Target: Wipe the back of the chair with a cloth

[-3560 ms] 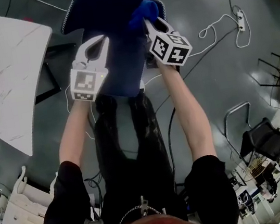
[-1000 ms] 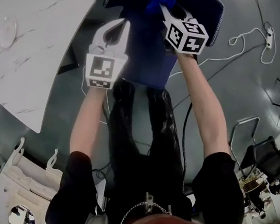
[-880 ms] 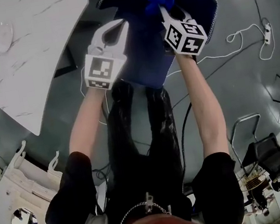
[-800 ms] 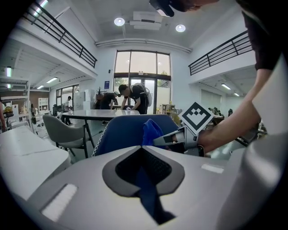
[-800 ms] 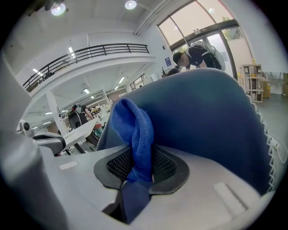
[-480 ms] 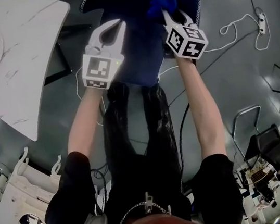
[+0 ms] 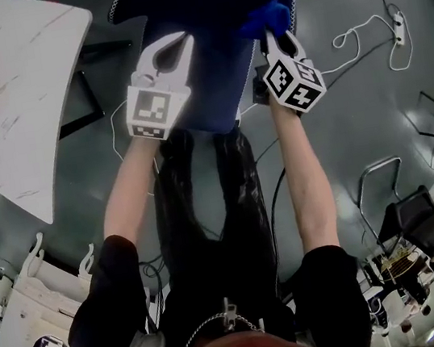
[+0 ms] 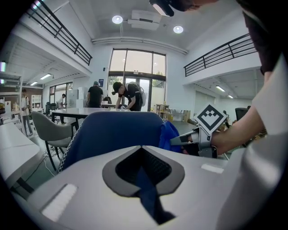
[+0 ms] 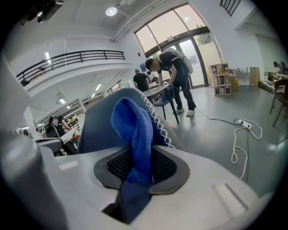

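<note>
Grey polished floor (image 7: 337, 109) fills the head view, carrying a white marble-patterned table (image 7: 18, 102) at the left, a white cable (image 7: 358, 32) that ends at a power strip (image 7: 398, 27), and a black chair (image 7: 420, 218) at the lower right. The gripper views show a high hall with a tall glazed entrance (image 8: 137, 76), mezzanine railings (image 8: 216, 51), round ceiling lights (image 8: 117, 19) and people (image 8: 128, 96) bent over a distant table. The blue chair (image 7: 200, 16), its back edged with white zigzag stitching (image 9: 157, 119), stands directly in front of the person, between the two grippers. The right gripper (image 7: 267, 34) has its jaws clamped on a bright blue cloth (image 7: 267, 17), which bunches up above the pads and lies against the top right corner of the chair's back. The left gripper (image 7: 171, 47) has its jaws drawn together, leaving only a narrow slit through which dark blue shows; it sits over the left part of the chair's back, and contact cannot be judged. The visible printing consists of square black-and-white markers, one on the left cube (image 7: 150, 110) and one on the right cube (image 7: 294, 83).
</note>
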`<state>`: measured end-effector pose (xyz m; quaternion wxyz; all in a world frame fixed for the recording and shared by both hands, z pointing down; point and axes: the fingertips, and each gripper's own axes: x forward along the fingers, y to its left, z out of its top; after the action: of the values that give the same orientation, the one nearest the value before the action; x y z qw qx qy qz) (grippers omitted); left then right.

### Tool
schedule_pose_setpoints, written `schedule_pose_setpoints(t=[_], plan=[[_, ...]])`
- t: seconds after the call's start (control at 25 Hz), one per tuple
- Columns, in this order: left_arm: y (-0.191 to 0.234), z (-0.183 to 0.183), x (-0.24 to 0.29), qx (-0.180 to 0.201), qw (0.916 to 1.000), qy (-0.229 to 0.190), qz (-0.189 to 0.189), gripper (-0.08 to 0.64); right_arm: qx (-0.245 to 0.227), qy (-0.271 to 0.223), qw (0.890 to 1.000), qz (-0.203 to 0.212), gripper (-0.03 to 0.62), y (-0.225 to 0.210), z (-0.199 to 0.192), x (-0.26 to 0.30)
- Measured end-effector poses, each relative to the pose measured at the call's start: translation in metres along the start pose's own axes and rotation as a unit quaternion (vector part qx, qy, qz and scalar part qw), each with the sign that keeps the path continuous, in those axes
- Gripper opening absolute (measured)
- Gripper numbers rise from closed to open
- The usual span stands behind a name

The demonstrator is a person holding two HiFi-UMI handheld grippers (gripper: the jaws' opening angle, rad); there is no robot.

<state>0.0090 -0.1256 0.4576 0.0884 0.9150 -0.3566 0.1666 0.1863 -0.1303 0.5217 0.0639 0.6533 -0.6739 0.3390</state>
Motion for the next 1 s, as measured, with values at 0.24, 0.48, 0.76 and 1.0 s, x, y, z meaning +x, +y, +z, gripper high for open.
schedule_pose_setpoints(t=[0.24, 0.48, 0.76, 1.0], plan=[[0.009, -0.005, -0.003, -0.007, 0.9999, 0.001, 0.008, 0.009, 0.017, -0.01, 0.998, -0.059, 0.106, -0.028, -0.016, -0.03], [0.036, -0.017, -0.017, -0.016, 0.9995, 0.006, 0.026, 0.009, -0.022, -0.013, 0.999, -0.034, 0.107, 0.0, -0.027, -0.033], [0.07, -0.032, -0.046, -0.024, 0.9982, 0.015, 0.053, 0.009, -0.122, 0.019, 0.988, 0.091, 0.106, 0.112, -0.048, 0.008], [0.1, -0.049, -0.076, -0.031, 0.9963, 0.023, 0.077, 0.009, -0.149, 0.036, 0.974, 0.169, 0.106, 0.203, -0.049, 0.064]])
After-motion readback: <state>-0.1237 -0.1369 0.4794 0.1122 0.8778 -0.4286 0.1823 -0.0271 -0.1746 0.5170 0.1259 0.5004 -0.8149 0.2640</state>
